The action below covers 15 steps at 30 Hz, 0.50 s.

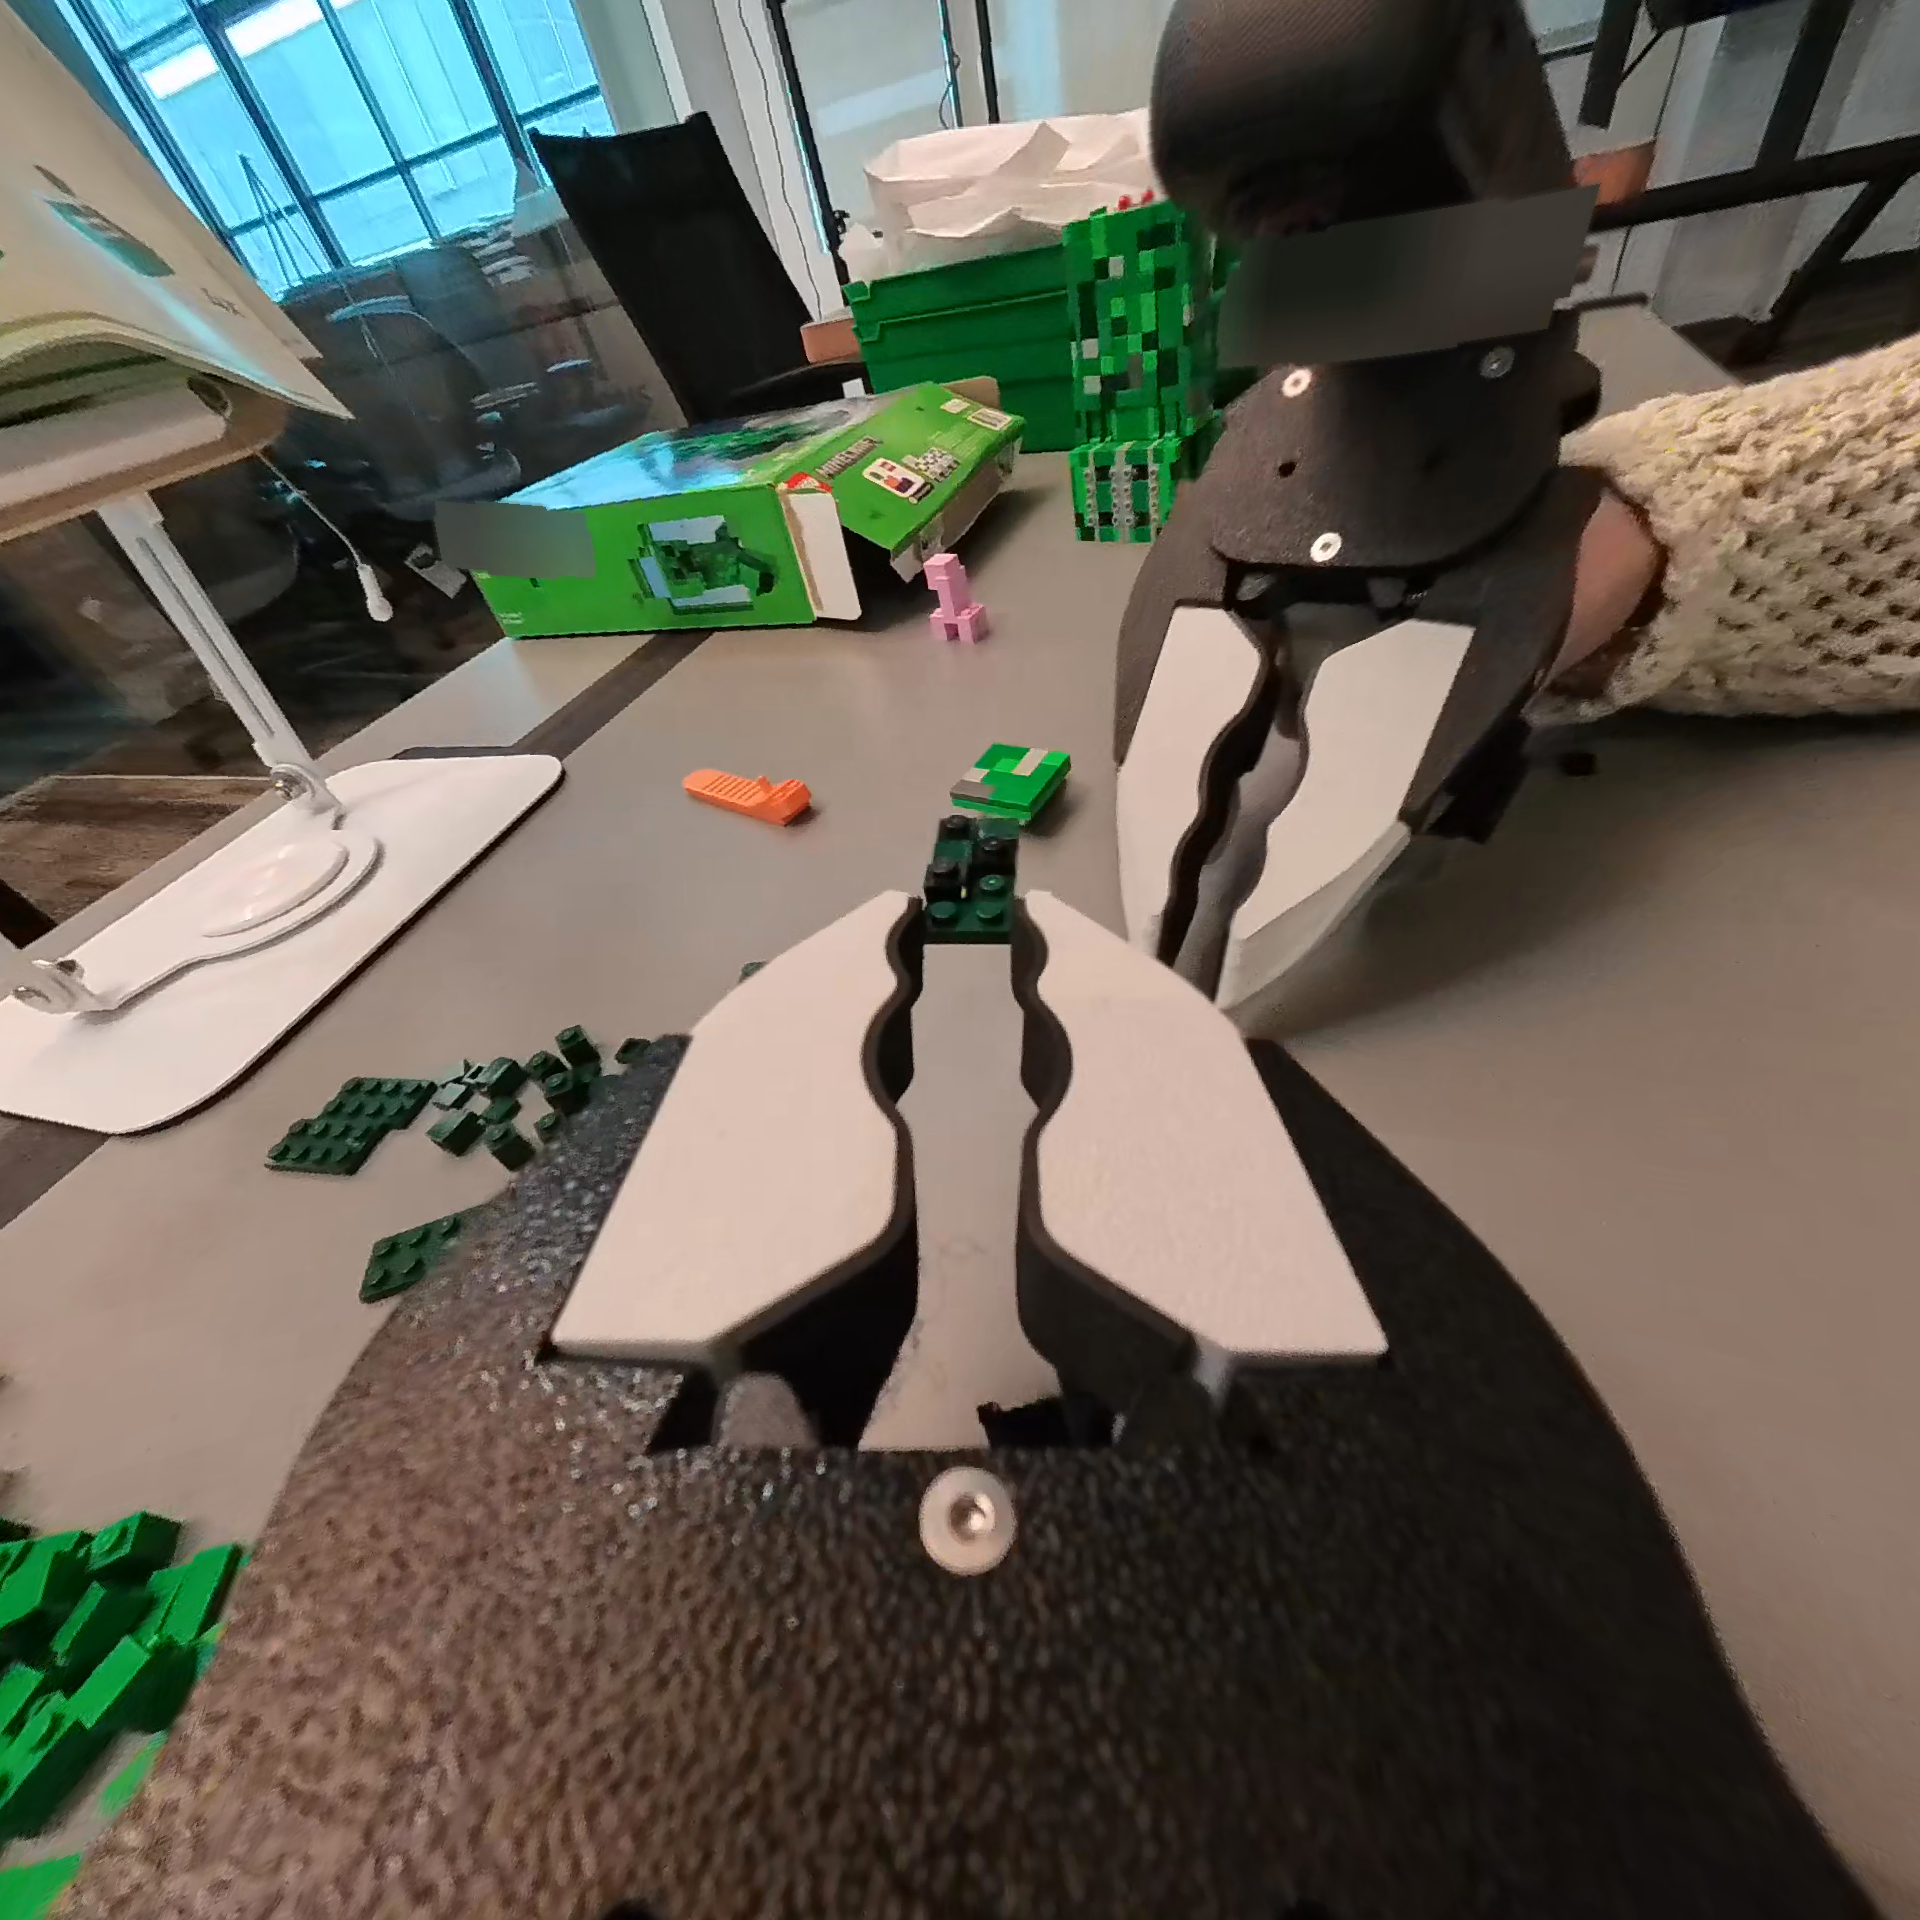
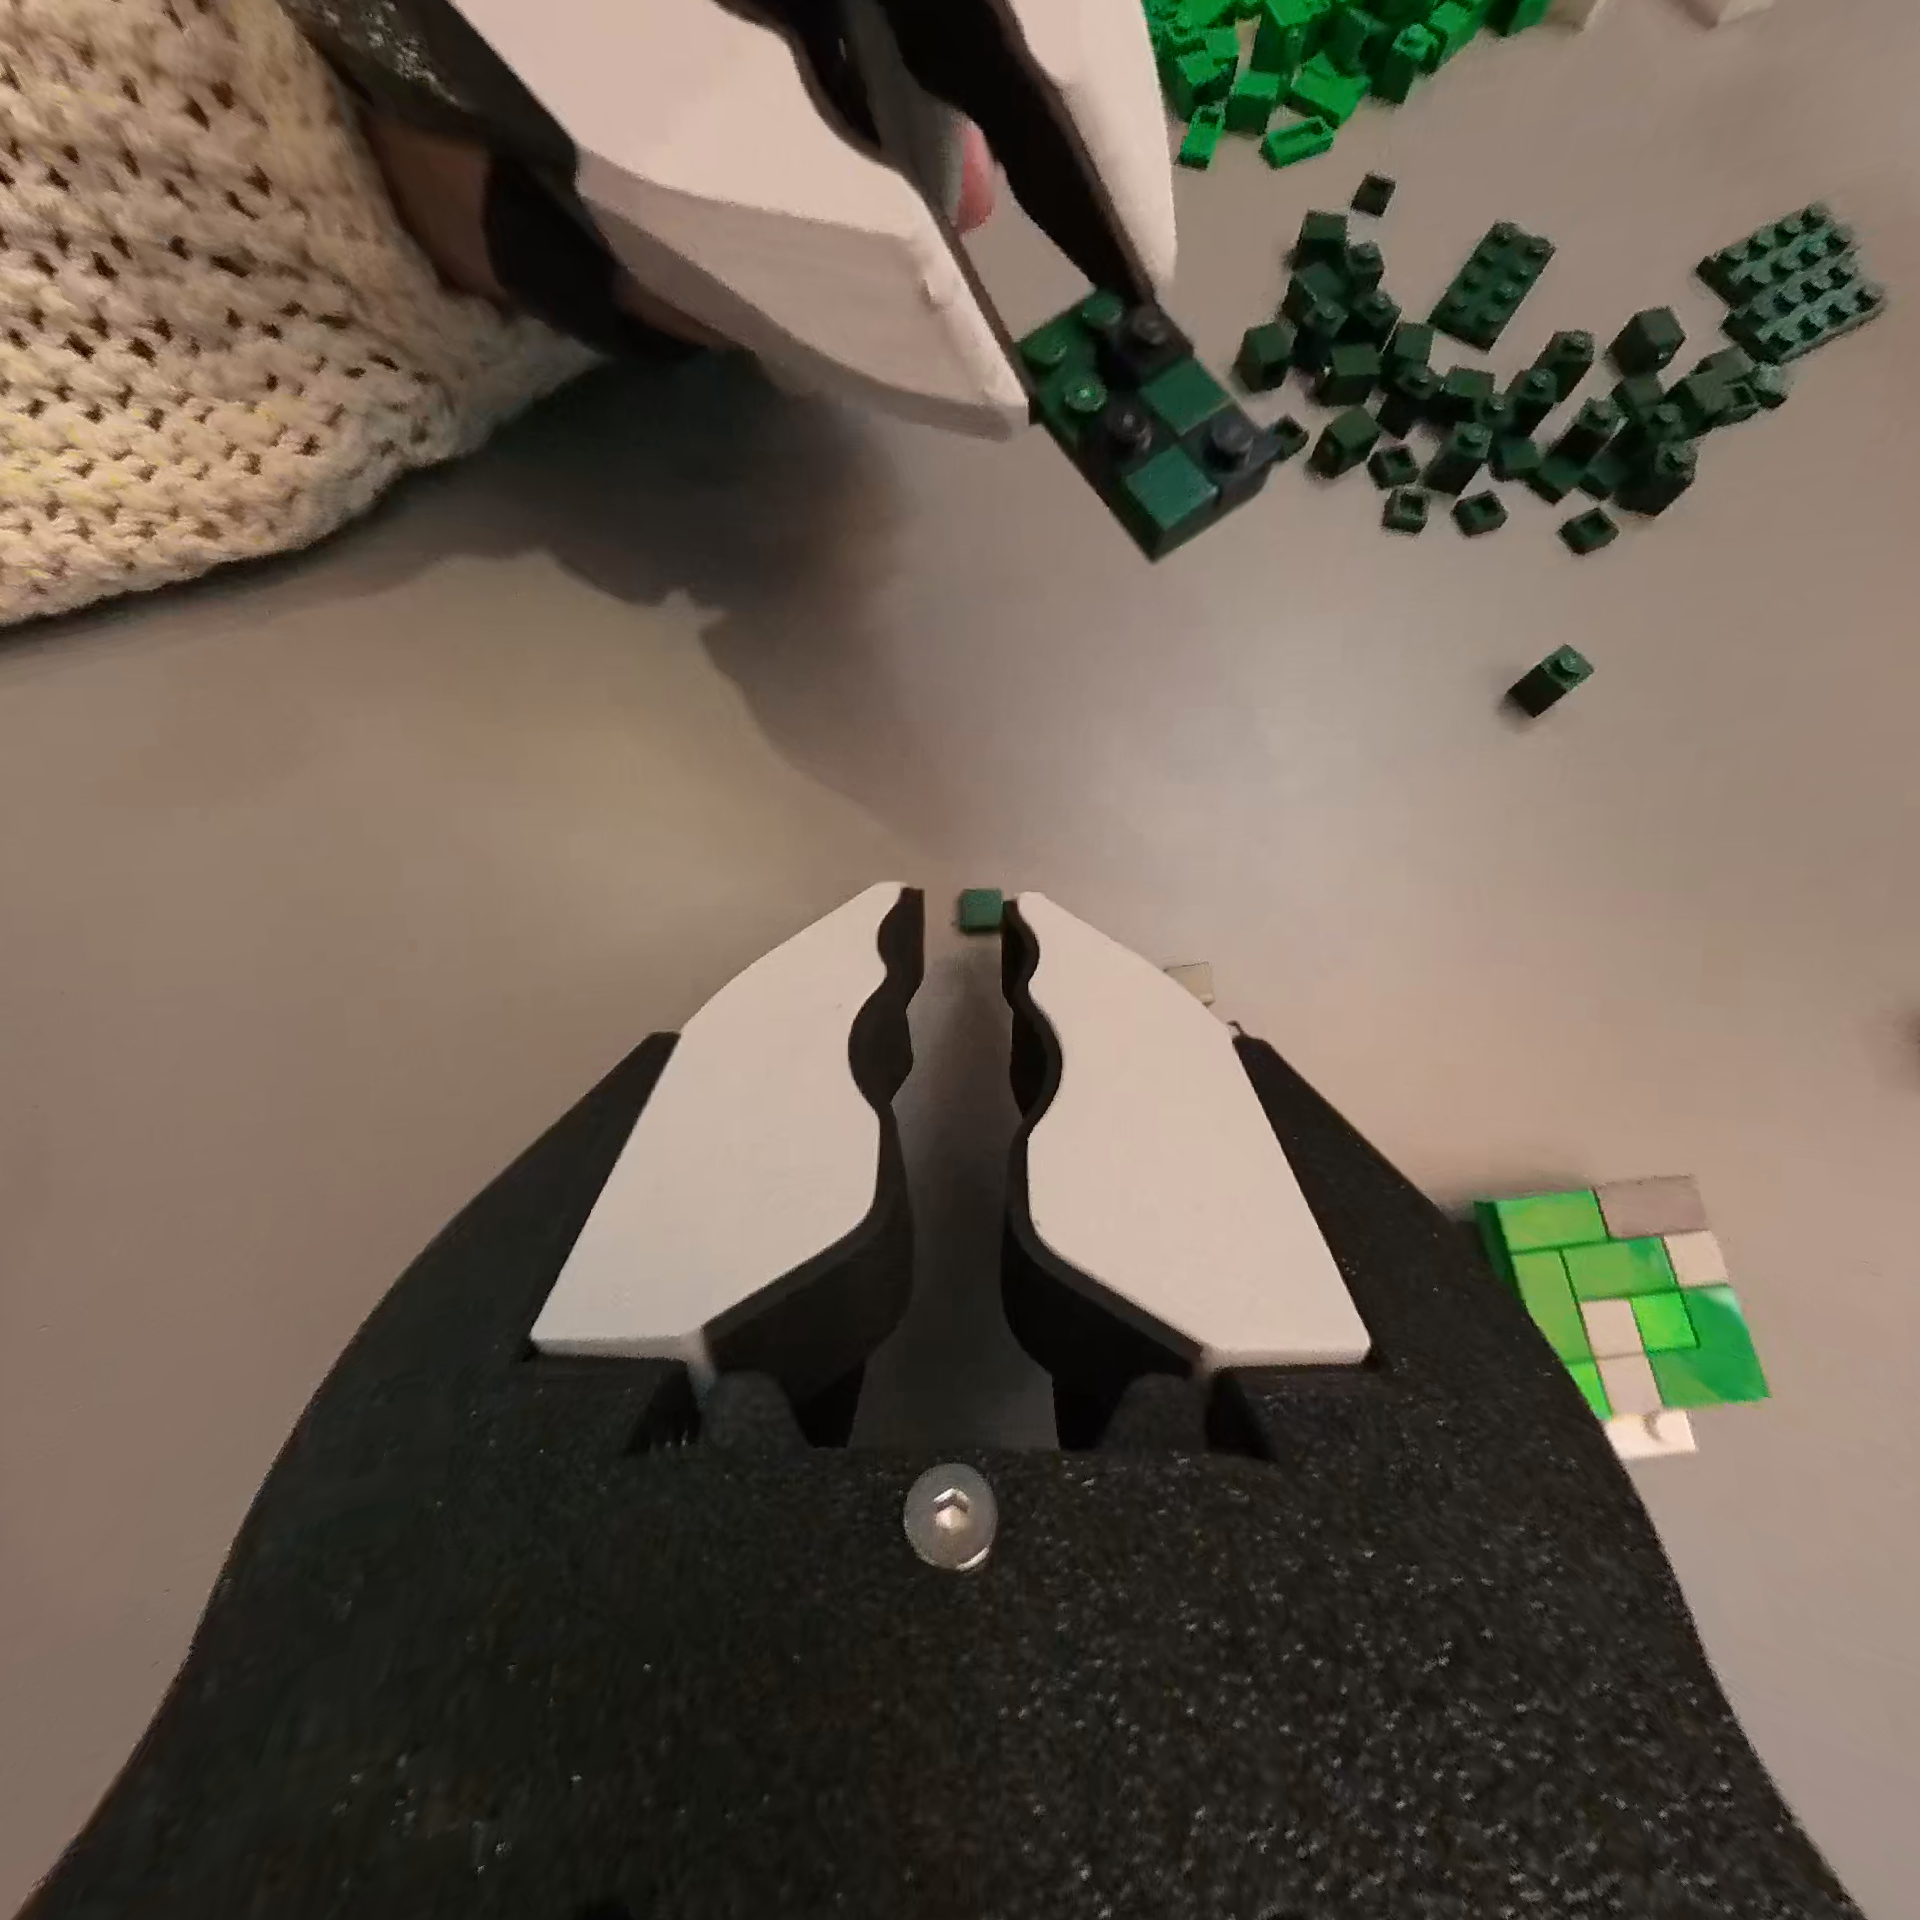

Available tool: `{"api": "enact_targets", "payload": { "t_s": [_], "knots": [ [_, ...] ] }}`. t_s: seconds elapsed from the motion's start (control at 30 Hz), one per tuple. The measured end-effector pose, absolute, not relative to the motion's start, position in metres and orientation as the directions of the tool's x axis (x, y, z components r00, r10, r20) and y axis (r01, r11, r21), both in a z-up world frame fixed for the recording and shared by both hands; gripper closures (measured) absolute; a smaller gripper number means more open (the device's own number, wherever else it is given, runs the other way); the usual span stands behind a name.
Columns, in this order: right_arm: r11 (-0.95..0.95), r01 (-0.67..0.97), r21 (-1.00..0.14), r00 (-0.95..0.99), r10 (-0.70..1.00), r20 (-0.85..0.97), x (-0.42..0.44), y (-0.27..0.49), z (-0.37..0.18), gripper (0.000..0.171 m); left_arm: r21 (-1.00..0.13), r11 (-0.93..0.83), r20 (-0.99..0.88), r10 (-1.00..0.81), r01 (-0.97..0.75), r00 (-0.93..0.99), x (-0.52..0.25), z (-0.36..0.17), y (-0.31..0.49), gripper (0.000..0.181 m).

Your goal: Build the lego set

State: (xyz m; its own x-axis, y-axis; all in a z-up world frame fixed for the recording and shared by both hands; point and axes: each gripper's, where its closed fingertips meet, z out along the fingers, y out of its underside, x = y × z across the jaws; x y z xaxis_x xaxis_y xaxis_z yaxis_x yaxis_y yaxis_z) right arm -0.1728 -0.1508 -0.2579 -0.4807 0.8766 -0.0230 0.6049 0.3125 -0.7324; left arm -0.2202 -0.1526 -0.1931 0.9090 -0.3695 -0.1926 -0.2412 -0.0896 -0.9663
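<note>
My left gripper (image 1: 971,914) is shut on a small dark green plate assembly (image 1: 974,883) with black studs and smooth tiles, held above the grey table (image 1: 1455,1195). In the right wrist view the same assembly (image 2: 1143,416) sticks out of the left gripper (image 2: 1081,322) at the top. My right gripper (image 2: 961,914) points down at the table with its jaws narrowly apart. A tiny dark green tile (image 2: 980,909) lies between its tips, touching neither clearly. The right gripper (image 1: 1190,951) also shows beside the left one.
Loose dark green pieces (image 2: 1507,395) and a bright green pile (image 1: 94,1662) lie to the left. A green and grey tiled panel (image 2: 1621,1309), an orange brick separator (image 1: 748,795), a pink figure (image 1: 956,597), the green box (image 1: 727,520), a green block build (image 1: 1132,343) and a white stand base (image 1: 260,925) are around. Left tips to right tips: about 8 cm. From either gripper's tips it is about 20 cm to the orange brick separator (image 1: 748,795).
</note>
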Motion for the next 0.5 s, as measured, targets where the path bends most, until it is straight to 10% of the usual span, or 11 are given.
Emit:
{"api": "enact_targets", "payload": {
  "t_s": [0.5],
  "knots": [
    [0.313,0.642,-0.7,-0.47,0.882,-0.036,-0.172,-0.153,-0.257,0.171,-0.968,-0.089,-0.183,-0.39,-0.235,0.902,-0.216,-0.193,-0.152,0.166]
  ]
}}
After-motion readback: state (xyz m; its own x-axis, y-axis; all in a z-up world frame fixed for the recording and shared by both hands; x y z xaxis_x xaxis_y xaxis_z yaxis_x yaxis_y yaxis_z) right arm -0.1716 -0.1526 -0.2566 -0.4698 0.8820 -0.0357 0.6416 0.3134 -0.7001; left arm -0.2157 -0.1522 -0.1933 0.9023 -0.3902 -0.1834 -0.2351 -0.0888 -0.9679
